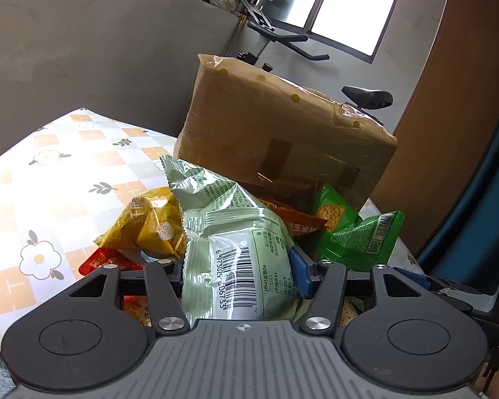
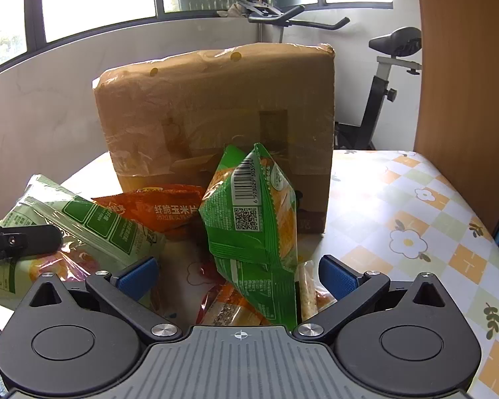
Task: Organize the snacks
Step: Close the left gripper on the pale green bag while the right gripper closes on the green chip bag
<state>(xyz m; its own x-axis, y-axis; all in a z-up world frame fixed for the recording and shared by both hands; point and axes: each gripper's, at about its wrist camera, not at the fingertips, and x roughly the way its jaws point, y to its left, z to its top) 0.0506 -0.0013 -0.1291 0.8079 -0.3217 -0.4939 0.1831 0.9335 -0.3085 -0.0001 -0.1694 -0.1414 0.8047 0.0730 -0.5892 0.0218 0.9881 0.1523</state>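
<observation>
Currently left gripper clamps the pale green packet, lifting it clear of the pile near the cardboard box. Right gripper gapes around the bright green packet, no squeeze yet.

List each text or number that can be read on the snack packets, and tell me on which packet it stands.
"6 973029 306733", last digits unsure: barcode of the pale green packet in the left claw.
"纤脆玉米片": orange packet.
"6 973029 303954", unsure: barcode of the bright green packet between the open right claw pads.
"30": round mark on the yellow packet.
Fine print on all packets: too small.
</observation>
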